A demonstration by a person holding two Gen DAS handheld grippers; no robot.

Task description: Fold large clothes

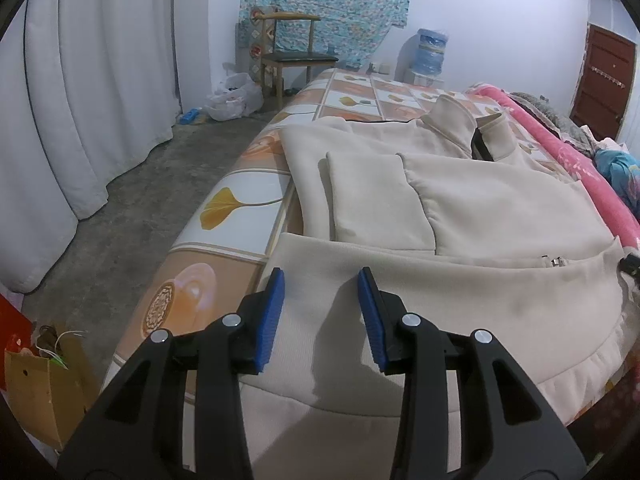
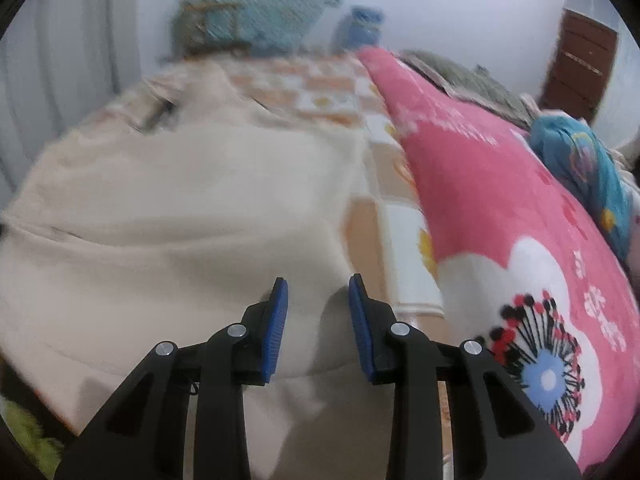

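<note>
A large cream zip-up sweatshirt (image 1: pixel 460 200) lies on the bed, sleeves folded in over the body and its collar at the far end. My left gripper (image 1: pixel 322 280) is open and empty just above the sweatshirt's near hem on the left side. In the blurred right wrist view the same sweatshirt (image 2: pixel 180 208) fills the left half. My right gripper (image 2: pixel 318 284) is open and empty over the sweatshirt's near right edge.
The bed has an orange and white tiled sheet (image 1: pixel 240 200). A rolled pink flowered blanket (image 2: pixel 500 220) lies along its right side, with blue cloth (image 2: pixel 580 160) behind. Left of the bed are bare floor (image 1: pixel 140 208), white curtains, a chair (image 1: pixel 292 56) and a paper bag (image 1: pixel 40 380).
</note>
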